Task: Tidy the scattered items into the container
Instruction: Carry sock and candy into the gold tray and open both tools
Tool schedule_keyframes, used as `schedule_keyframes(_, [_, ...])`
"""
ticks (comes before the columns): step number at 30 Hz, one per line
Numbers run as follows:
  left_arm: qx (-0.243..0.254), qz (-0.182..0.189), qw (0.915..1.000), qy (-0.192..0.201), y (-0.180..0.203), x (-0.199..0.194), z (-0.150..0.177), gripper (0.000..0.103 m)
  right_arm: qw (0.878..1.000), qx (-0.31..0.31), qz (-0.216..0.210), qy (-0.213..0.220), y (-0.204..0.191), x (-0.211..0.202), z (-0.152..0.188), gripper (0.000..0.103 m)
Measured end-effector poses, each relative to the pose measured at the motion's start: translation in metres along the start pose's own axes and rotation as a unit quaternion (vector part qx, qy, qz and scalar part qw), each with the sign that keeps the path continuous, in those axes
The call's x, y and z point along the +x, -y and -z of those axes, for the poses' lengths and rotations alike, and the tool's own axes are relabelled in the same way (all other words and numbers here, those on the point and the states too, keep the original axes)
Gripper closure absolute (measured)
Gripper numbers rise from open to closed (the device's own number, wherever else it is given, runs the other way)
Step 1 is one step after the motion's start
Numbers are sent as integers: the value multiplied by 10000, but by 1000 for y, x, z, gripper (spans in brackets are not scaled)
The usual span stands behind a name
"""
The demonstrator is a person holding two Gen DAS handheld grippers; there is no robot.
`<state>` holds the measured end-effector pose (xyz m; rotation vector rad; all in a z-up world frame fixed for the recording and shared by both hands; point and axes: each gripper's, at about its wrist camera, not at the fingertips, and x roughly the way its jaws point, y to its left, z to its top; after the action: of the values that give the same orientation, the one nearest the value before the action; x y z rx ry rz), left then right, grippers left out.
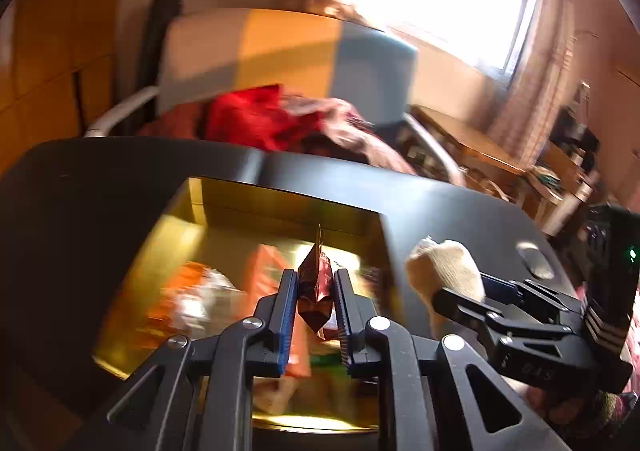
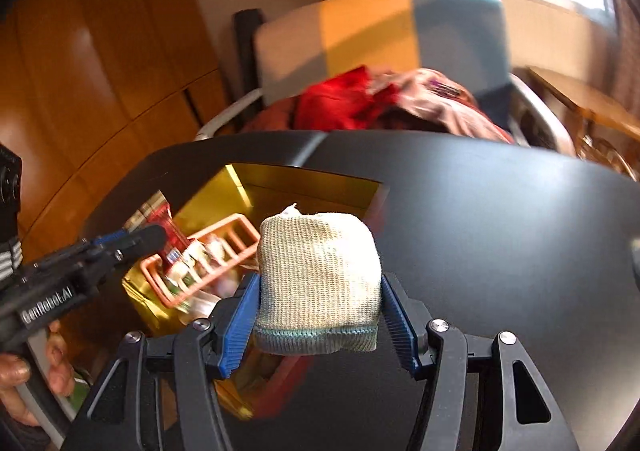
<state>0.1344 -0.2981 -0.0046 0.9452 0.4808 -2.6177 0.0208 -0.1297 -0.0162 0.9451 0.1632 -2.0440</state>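
My left gripper (image 1: 316, 283) is shut on a dark red foil packet (image 1: 317, 287) and holds it above the open gold-lined box (image 1: 280, 211), which holds several blurred snack items. My right gripper (image 2: 318, 291) is shut on a rolled cream knit sock (image 2: 318, 283) with a blue-green cuff, at the box's right edge (image 2: 372, 207). In the right wrist view the left gripper (image 2: 132, 239) reaches over the box with the red packet (image 2: 168, 235) in it, above an orange plastic rack (image 2: 208, 259). The right gripper and sock also show in the left wrist view (image 1: 444, 271).
The box sits on a black table (image 2: 500, 235). A small grey object (image 1: 534, 259) lies on the table at the right. Behind the table stands a chair (image 1: 280, 51) piled with red and pink clothes (image 1: 280, 119). A cluttered wooden desk (image 1: 480, 139) is at far right.
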Motion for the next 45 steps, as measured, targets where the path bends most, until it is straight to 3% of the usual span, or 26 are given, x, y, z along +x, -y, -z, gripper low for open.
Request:
schedule_keyframes(4, [-155,-303,9994,-60,-30,9,-3,85,9996,-162,-100,-186,-23,30,-9,42])
schedule_keyframes(10, [-277,-462,9981,-304,-50,34,3,85,9986,-248,-64,-455,-35,63,-14,42])
schedule_keyframes(17, [-409,-310,9974,-515,-54,50,13,78,9969,-322,-9,-712,-41,87,-12,40])
schedule_keyframes(32, [-550,-547,9965,-314,-59,30,22,73,9981,-91,-255,-560,-42,65,-8,38])
schedule_keyframes(45, [-587,-803,9950,-96,-53,6,34,63,9995,-102,-127,-287,-44,40,-2,38])
